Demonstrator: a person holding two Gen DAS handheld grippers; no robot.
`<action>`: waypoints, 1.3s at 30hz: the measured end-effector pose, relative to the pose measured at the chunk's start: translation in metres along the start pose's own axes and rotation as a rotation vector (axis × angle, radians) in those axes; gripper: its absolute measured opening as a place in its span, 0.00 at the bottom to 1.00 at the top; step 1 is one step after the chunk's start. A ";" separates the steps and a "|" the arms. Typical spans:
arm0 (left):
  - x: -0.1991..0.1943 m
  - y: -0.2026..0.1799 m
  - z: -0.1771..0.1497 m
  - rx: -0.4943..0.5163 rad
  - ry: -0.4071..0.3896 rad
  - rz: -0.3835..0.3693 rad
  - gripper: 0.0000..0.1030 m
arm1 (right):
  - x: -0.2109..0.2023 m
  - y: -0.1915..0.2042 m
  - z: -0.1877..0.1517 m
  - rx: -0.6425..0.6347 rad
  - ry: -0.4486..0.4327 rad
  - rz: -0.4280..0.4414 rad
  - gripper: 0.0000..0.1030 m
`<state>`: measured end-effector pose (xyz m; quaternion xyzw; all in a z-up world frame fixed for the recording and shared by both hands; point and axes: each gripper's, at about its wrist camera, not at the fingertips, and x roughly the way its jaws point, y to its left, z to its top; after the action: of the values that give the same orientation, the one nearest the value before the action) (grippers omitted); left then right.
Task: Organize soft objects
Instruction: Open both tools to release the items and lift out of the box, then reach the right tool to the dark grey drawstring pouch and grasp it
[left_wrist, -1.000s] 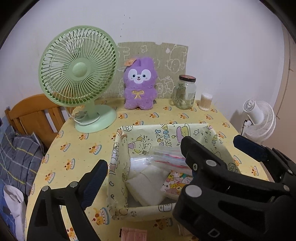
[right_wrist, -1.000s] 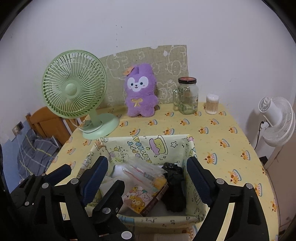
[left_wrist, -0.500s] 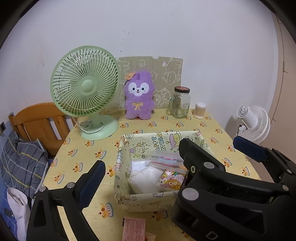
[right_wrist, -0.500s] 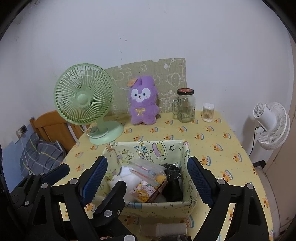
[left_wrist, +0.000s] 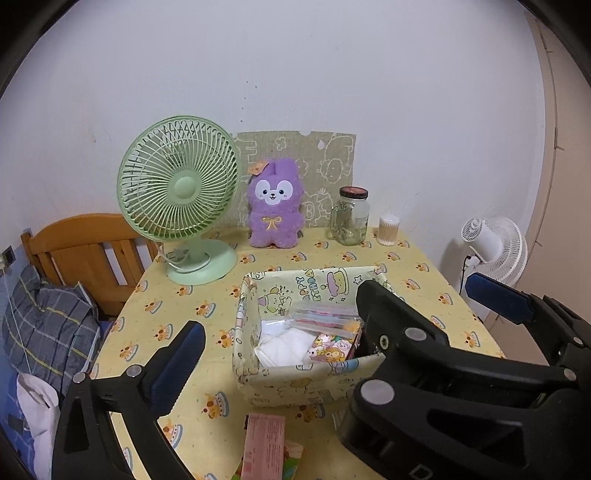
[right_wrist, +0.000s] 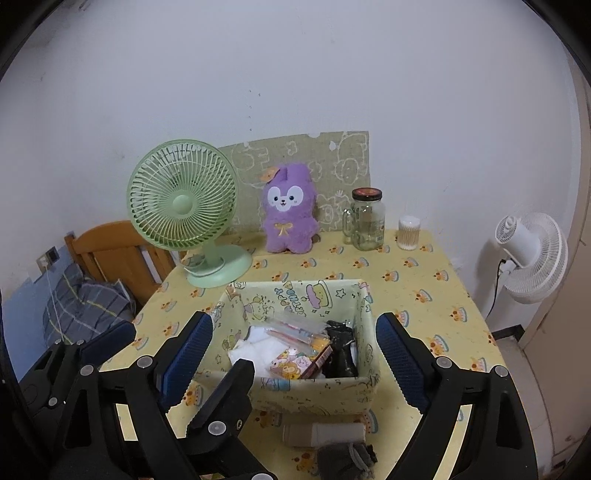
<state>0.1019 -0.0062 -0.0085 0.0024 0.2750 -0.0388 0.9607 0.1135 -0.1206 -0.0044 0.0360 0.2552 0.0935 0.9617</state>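
A yellow cartoon-print fabric basket (left_wrist: 295, 380) (right_wrist: 314, 393) stands mid-table. It holds a white cloth (right_wrist: 258, 347), clear pouches, a cartoon packet (right_wrist: 295, 363) and a black bundle (right_wrist: 341, 350). In front of it lie a beige roll (right_wrist: 323, 434), a grey bundle (right_wrist: 345, 461) and a pink packet (left_wrist: 264, 446). A purple plush (left_wrist: 275, 203) (right_wrist: 290, 208) sits at the back. My left gripper (left_wrist: 325, 325) is open and empty above the near table edge. My right gripper (right_wrist: 295, 343) is open and empty, its jaws framing the basket from above.
A green desk fan (left_wrist: 181, 192) stands at the back left. A glass jar (left_wrist: 351, 218) and a cotton-swab tub (left_wrist: 388, 230) stand at the back right. A wooden chair (left_wrist: 85, 251) with a plaid cloth is left of the table, a white fan (right_wrist: 532, 254) right.
Both grippers have pulled back and up from the basket, so it looks smaller and the items on the near table edge have come into view. Both stay open.
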 end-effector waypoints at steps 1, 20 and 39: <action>-0.002 -0.001 -0.001 -0.001 0.002 0.002 1.00 | -0.003 0.001 -0.001 0.000 -0.002 0.000 0.90; -0.040 -0.010 -0.023 0.014 -0.032 -0.023 1.00 | -0.047 0.007 -0.023 -0.023 -0.022 -0.044 0.98; -0.040 -0.017 -0.061 0.028 -0.005 -0.039 1.00 | -0.050 -0.001 -0.064 -0.005 0.010 -0.063 0.98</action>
<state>0.0345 -0.0182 -0.0389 0.0103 0.2719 -0.0614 0.9603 0.0391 -0.1307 -0.0353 0.0248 0.2609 0.0641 0.9629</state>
